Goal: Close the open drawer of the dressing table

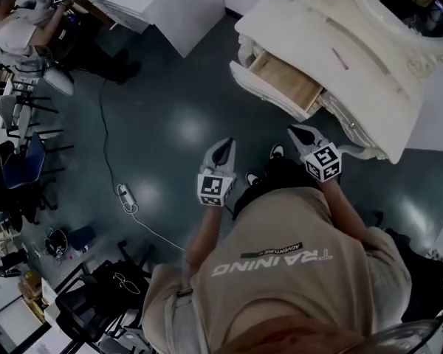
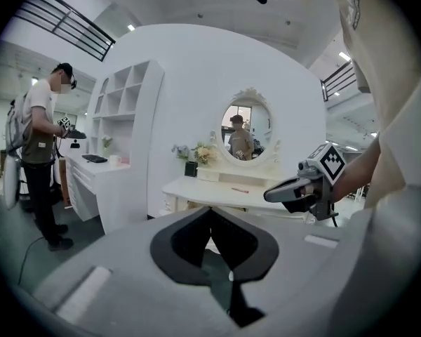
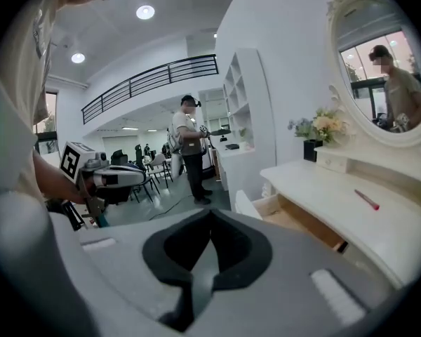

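I stood near and saw both tools hanging in front of the person, well apart from the desk (image 1: 369,94). The left tool (image 1: 223,148) had its jaws pressed together with nothing between them. The right tool (image 1: 298,132) was the same (tips meeting in a narrow point, empty). The drawer (image 1: 286,85) stood pulled out from the front of the desk, nearer to the right tool than to the left, and neither tool touched it.

What could go wrong, in my opinion, came mostly from the push itself. The drawer front looked smooth and painted, so a narrow closed tip could slide off it sideways. A push at one corner only could turn the drawer a little in its opening and make it stick. A too strong push could shake the desk, and then the thin pink pen (image 1: 340,59) on its top could roll, or the flowers (image 3: 326,125) at the back could tip.

The desk was white and glossy, with carved, curling edges and a curved leg. Its oval mirror (image 3: 382,62) had an ornate frame. The drawer had a white rounded front, but inside it was pale bare wood, flat, and it seemed empty. The floor (image 1: 170,124) was dark and shiny.
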### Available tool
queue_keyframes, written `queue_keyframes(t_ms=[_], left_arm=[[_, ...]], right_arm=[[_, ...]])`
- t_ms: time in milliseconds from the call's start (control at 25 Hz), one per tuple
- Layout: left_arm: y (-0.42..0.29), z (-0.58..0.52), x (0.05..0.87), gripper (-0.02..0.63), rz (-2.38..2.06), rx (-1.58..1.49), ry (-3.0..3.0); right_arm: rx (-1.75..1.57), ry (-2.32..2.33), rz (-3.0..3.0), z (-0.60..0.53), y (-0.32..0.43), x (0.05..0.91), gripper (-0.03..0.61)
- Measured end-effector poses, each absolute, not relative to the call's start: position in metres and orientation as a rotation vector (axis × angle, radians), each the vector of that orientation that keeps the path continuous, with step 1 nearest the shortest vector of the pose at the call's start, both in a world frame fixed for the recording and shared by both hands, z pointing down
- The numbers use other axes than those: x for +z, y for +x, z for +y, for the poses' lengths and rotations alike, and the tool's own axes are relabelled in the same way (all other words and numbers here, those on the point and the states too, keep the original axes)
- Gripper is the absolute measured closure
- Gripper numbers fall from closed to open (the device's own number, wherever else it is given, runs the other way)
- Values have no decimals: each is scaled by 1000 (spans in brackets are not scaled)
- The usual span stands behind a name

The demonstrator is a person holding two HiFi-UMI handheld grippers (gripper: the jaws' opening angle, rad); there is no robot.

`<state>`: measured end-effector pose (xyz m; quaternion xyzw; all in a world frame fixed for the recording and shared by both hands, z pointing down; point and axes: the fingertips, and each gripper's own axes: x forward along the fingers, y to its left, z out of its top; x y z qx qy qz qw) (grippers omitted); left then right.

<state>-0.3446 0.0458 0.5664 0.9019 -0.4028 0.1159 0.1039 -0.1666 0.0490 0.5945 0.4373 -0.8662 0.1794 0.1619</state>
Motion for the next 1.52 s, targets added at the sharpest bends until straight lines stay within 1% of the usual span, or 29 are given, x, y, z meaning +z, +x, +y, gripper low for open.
queue_keyframes(t_ms=[160, 320, 480, 680, 1040, 1320, 1520], left_arm=[[-323, 16, 590, 607, -1137, 400, 2670], [-309, -59, 596, 607, -1119, 486, 2692], [-298, -120, 581, 607, -1068, 541, 2723], [-256, -172, 581, 607, -948, 548, 2787], [-194, -227, 583, 607, -563, 586, 2906], [-185, -256, 603, 607, -212, 644, 2942], [-180, -261, 639, 607, 28, 714, 2870]], right_arm=[[597, 1293, -2462, 21, -146, 628, 574], [654, 1319, -2462, -54, -132, 658, 574], [649, 1348, -2486, -120, -129, 648, 574], [620, 1455, -2491, -169, -105, 631, 574], [736, 1746, -2289, -172, -59, 639, 574], [769, 2024, -2022, -164, -51, 631, 574], [831, 2127, -1838, -154, -54, 636, 574]])
